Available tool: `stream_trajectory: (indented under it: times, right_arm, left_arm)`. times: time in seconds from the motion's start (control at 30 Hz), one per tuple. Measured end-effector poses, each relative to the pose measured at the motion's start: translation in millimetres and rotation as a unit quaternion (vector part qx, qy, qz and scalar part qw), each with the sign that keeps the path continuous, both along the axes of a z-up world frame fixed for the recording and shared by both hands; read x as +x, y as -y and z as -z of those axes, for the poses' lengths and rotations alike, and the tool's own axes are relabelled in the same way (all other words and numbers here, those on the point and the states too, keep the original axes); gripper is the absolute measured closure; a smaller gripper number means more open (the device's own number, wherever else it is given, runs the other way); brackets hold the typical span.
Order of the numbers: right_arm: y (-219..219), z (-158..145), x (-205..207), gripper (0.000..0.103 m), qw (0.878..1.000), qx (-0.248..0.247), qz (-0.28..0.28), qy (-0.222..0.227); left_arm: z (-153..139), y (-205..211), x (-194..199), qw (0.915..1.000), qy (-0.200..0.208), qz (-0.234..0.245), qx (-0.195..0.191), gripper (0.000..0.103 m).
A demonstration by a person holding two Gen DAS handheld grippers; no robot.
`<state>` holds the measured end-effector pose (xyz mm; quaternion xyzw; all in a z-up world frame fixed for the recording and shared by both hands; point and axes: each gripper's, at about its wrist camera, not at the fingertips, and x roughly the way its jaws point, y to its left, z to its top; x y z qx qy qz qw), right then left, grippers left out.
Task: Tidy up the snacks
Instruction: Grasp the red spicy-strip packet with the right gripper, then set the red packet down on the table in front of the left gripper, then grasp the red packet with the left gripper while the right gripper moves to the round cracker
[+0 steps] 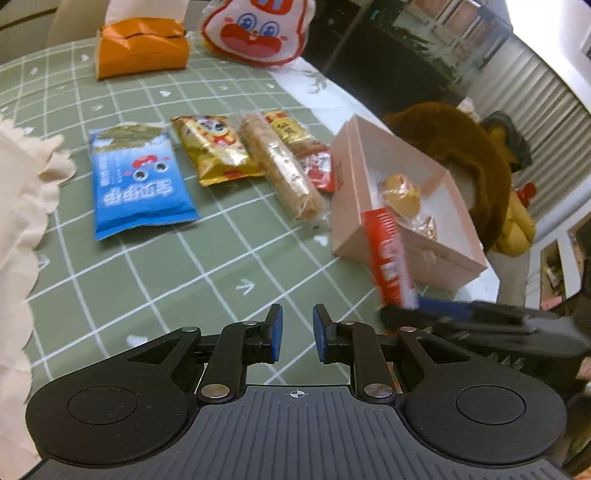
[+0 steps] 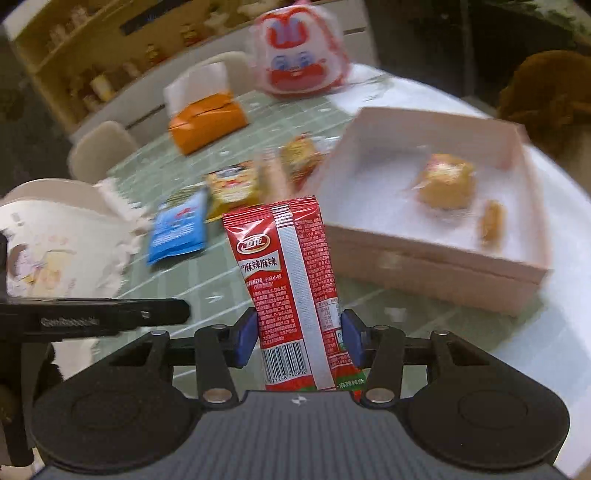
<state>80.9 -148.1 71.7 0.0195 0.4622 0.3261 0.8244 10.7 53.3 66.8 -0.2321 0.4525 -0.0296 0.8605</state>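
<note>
Green grid cloth (image 1: pixel 155 266) covers the round bench, with a shelf unit and pale chairs blurred behind it. Ahead of the left gripper (image 1: pixel 297 334), whose pads stand a narrow gap apart with nothing between them, lies a row of snacks: a blue packet (image 1: pixel 138 184), a yellow packet (image 1: pixel 214 149), a long clear-wrapped bar (image 1: pixel 280 166) and smaller red and gold packs beside it. Ahead and to its right sits the pink box (image 1: pixel 369 225), holding a yellow wrapped cake (image 1: pixel 400 194). The right gripper (image 2: pixel 298 338) is clamped on a red snack packet (image 2: pixel 291 284), held upright just in front of the box's near wall (image 2: pixel 424 269). An orange tissue pouch (image 1: pixel 140 48) and a rabbit-face bag (image 1: pixel 258 29) lie far ahead.
</note>
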Motion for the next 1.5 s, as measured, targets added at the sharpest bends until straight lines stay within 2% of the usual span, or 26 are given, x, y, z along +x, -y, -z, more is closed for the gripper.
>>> stream_trajectory:
  times: [0.1,0.13,0.17,0.27,0.33,0.37,0.43,0.57,0.67,0.73,0.83,0.9,0.97,1.03,1.07,1.13,1.2,1.27,1.37,1.43,1.5]
  right_arm:
    - [-19.2,14.9,-7.1,0.049,0.999,-0.004,-0.011,-0.031]
    - [-23.4,18.3,-9.9,0.044,0.999,-0.006,-0.01,-0.041]
    - [-26.5,20.0,-14.4,0.038,0.999,-0.013,-0.007,-0.041]
    - [-25.6,13.9,-32.8,0.032,0.998,-0.053,0.017,-0.01]
    - [-11.6,5.0,-46.2,0.029,0.996,-0.067,0.06,-0.001]
    - [-1.3,0.9,-51.5,0.025,0.994,-0.067,0.082,-0.002]
    - [21.2,-4.0,-62.8,0.024,0.989,-0.072,0.131,-0.009]
    - [57.9,-4.1,-85.1,0.024,0.974,-0.071,0.207,-0.062]
    - [66.7,10.1,-91.5,0.024,0.97,-0.04,0.213,-0.114]
    - [61.5,21.7,-89.1,0.023,0.97,-0.038,0.205,-0.128]
    - [50.0,27.5,-83.5,0.022,0.974,-0.057,0.193,-0.103]
    - [47.1,30.8,-78.2,0.022,0.98,-0.055,0.174,-0.085]
    - [47.0,35.2,-72.7,0.019,0.983,-0.054,0.168,-0.05]
    - [46.7,38.9,-69.9,0.017,0.984,-0.069,0.162,-0.008]
    - [47.4,41.5,-69.7,0.011,0.984,-0.073,0.161,0.008]
    - [52.4,44.1,-72.3,0.01,0.984,-0.067,0.163,0.019]
    - [55.4,41.7,-71.8,0.009,0.985,-0.071,0.159,0.018]
    - [61.1,41.7,-71.9,0.009,0.985,-0.069,0.155,0.017]
    - [70.2,39.8,-75.4,0.009,0.985,-0.064,0.157,0.016]
    - [74.5,32.6,-80.3,0.009,0.987,-0.052,0.15,0.029]
    - [76.8,21.9,-86.6,0.009,0.99,-0.044,0.127,0.034]
  left_arm:
    - [7.4,-9.9,-2.8,0.9995,-0.017,-0.02,-0.02,0.082]
    - [11.1,-13.8,-2.4,0.9989,-0.02,-0.028,-0.031,0.082]
    - [13.4,-17.0,-2.1,0.9983,-0.02,-0.033,-0.043,0.082]
    - [23.9,-11.9,5.3,0.9966,-0.025,-0.011,-0.078,0.082]
    - [29.9,0.8,11.0,0.9962,-0.035,0.011,-0.079,0.082]
    - [32.5,9.2,14.2,0.9964,-0.038,0.022,-0.073,0.081]
    - [33.4,25.3,17.2,0.9977,-0.035,0.029,-0.05,0.081]
    - [29.7,52.0,33.2,0.9984,-0.027,0.049,-0.006,0.081]
    - [28.6,68.8,43.3,0.9966,-0.017,0.071,0.038,0.08]
    - [25.9,76.3,42.5,0.9952,-0.018,0.073,0.063,0.08]
    - [21.5,79.7,31.7,0.9916,-0.018,0.074,0.105,0.08]
    - [16.2,73.0,22.3,0.9919,-0.017,0.047,0.117,0.079]
    - [13.3,61.4,16.1,0.994,-0.019,0.015,0.107,0.077]
    - [17.0,47.9,17.0,0.996,-0.036,-0.022,0.079,0.077]
    - [19.4,43.4,19.4,0.9967,-0.043,-0.036,0.059,0.076]
    - [22.0,44.4,27.8,0.997,-0.049,-0.043,0.041,0.076]
    - [21.9,58.9,39.3,0.9971,-0.051,-0.023,0.051,0.074]
    - [20.2,79.8,47.0,0.9951,-0.044,0.015,0.088,0.071]
    - [20.1,104.5,49.5,0.9866,-0.041,0.069,0.142,0.071]
    - [16.4,107.7,45.8,0.9834,-0.046,0.086,0.153,0.071]
    - [9.9,104.1,36.0,0.9823,-0.044,0.079,0.164,0.071]
